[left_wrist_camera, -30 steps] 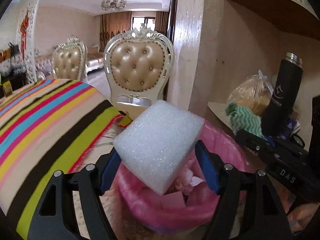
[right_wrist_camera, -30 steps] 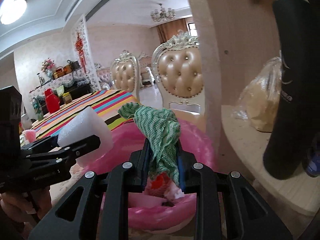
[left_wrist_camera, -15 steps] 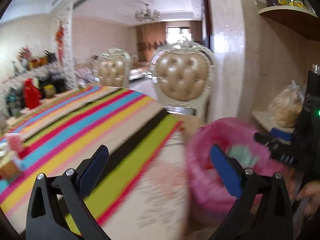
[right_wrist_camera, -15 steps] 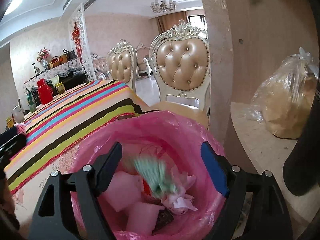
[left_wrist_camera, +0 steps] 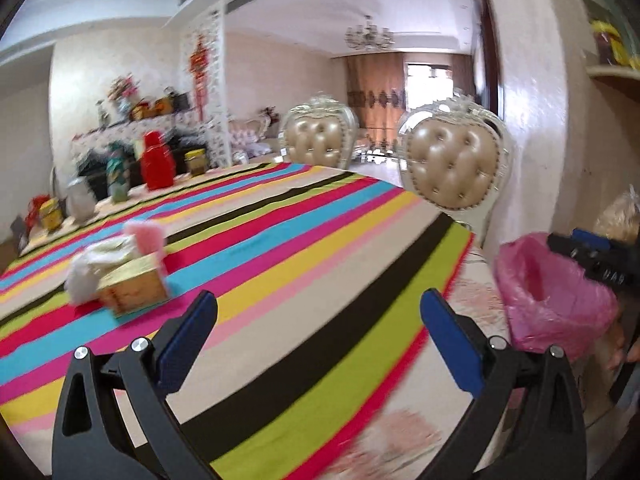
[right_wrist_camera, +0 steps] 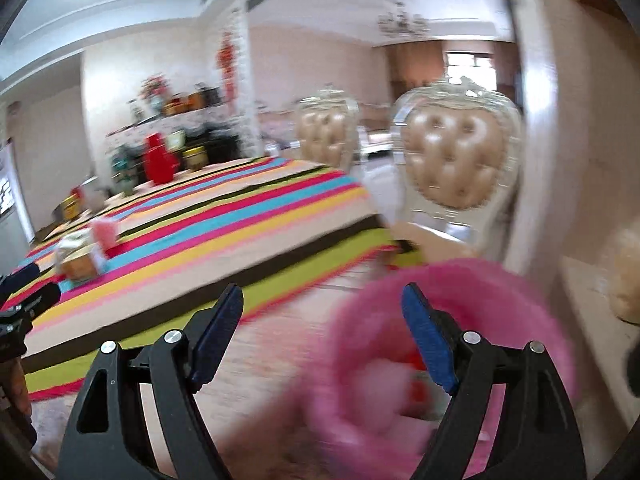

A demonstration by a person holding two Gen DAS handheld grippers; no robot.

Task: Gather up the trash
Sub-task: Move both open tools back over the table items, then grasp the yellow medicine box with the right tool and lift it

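Striped in pink, blue, yellow, green and black, a cloth-covered worktop (left_wrist_camera: 280, 248) fills most of both wrist views, with two padded cream chairs (left_wrist_camera: 452, 168) at its far edge.

At the worktop's right end stands a bin lined with a pink plastic bag (right_wrist_camera: 460, 320). Seen from my right wrist, blurred pale pink and white lumps and a spot of red lie inside it; I cannot tell what each piece is.

On the left part of the worktop sits a gold cardboard box (left_wrist_camera: 134, 288), with a crumpled white wad (left_wrist_camera: 82, 278) touching its left side and a pink foam piece (left_wrist_camera: 146, 236) just behind it. These lie well ahead of my left gripper (left_wrist_camera: 318, 334) and off to its left.

My left gripper is spread wide over the stripes, holding nothing. My right gripper (right_wrist_camera: 322, 336) is also spread apart and empty, its right finger (right_wrist_camera: 428, 344) in front of the bin's mouth, its left over the worktop.
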